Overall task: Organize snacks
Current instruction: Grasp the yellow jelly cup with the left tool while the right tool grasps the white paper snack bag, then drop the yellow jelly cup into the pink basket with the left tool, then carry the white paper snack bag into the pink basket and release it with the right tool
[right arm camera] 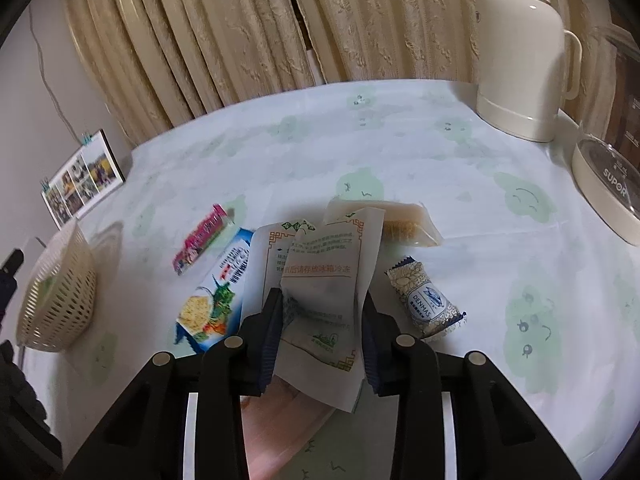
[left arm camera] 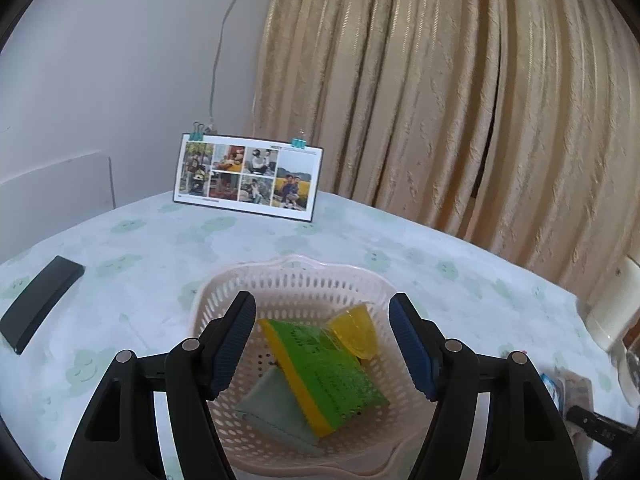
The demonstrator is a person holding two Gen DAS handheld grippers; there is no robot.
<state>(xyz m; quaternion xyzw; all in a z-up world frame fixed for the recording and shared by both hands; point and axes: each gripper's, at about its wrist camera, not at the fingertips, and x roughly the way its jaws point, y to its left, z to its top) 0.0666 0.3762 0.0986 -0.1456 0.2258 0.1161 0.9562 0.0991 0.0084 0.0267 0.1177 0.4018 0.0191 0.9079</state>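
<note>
Right gripper point(right arm camera: 320, 312), jaws closed partway on white snack packet point(right arm camera: 320, 280): packet crumpled between the pads, lifted off the table point(right arm camera: 400, 152), long axis running forward along the fingers, printed face up. Basket point(right arm camera: 56, 288), pale perforated plastic: well off to the left of the held packet, near the table edge, seen side-on; carry judged to run leftward across the loose snacks. Left gripper point(left arm camera: 322, 344), jaws wide open, empty, poised directly over the basket point(left arm camera: 296, 280), nearer to it than the right. Basket contents: green-and-yellow packet point(left arm camera: 328, 372) lying diagonally, yellow wedge packet point(left arm camera: 356, 332), grey-green pouch point(left arm camera: 276, 408). Loose on table, just beside the held packet: blue cracker packet point(right arm camera: 216, 296), pink bar point(right arm camera: 204, 240), clear-wrapped biscuit point(right arm camera: 404, 224), patterned sweet point(right arm camera: 428, 300). Beyond: cream kettle point(right arm camera: 520, 60), photo card point(left arm camera: 248, 176), dark flat case point(left arm camera: 40, 300).
</note>
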